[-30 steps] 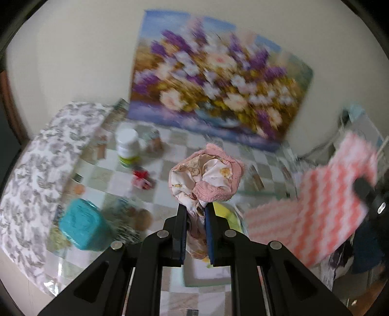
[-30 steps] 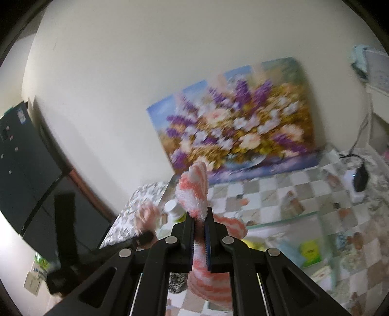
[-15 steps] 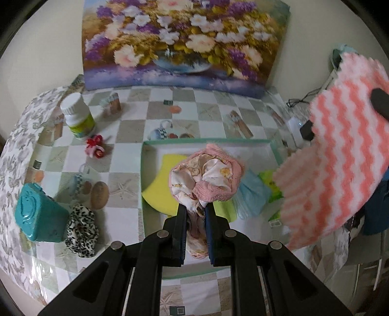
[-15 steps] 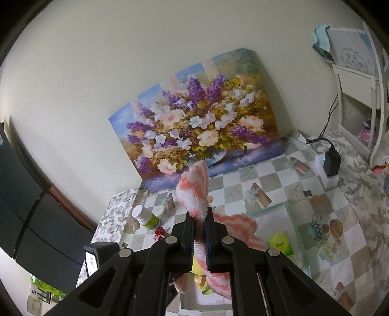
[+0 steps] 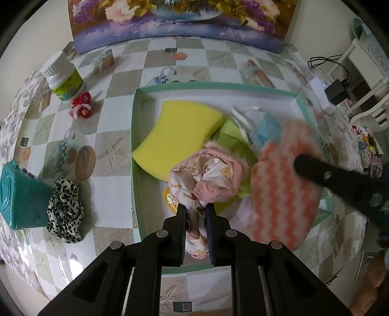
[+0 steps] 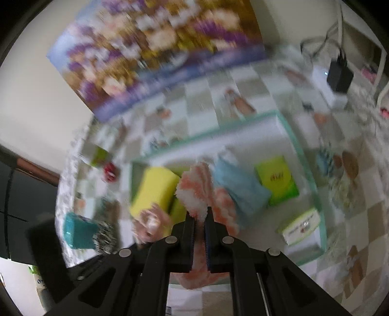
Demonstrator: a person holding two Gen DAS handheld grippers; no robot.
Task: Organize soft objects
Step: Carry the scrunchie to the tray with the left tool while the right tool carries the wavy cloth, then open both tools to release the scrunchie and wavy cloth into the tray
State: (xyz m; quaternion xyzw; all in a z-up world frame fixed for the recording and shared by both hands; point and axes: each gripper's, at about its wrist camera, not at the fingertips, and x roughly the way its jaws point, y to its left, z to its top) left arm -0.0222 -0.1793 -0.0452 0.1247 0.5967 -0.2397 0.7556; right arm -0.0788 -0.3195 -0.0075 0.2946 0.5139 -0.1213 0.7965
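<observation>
painting [image 5: 180,21]: top cut off by the frame edge
yellow sponge [image 5: 180,131]: near corner hidden behind pink cloth [image 5: 209,177]
right wrist view: motion-blurred; box labels unreadable

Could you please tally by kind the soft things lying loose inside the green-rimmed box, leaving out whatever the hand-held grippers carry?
Sponges: 1, the yellow sponge
Cloths: 1, the light blue cloth
Total: 2 in the box, as far as the views show; anything under the held cloths is hidden.

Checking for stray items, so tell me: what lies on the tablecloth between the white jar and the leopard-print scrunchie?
In the left wrist view, a red flower hair tie lies between the white jar and the leopard-print scrunchie; otherwise bare cloth.
</observation>
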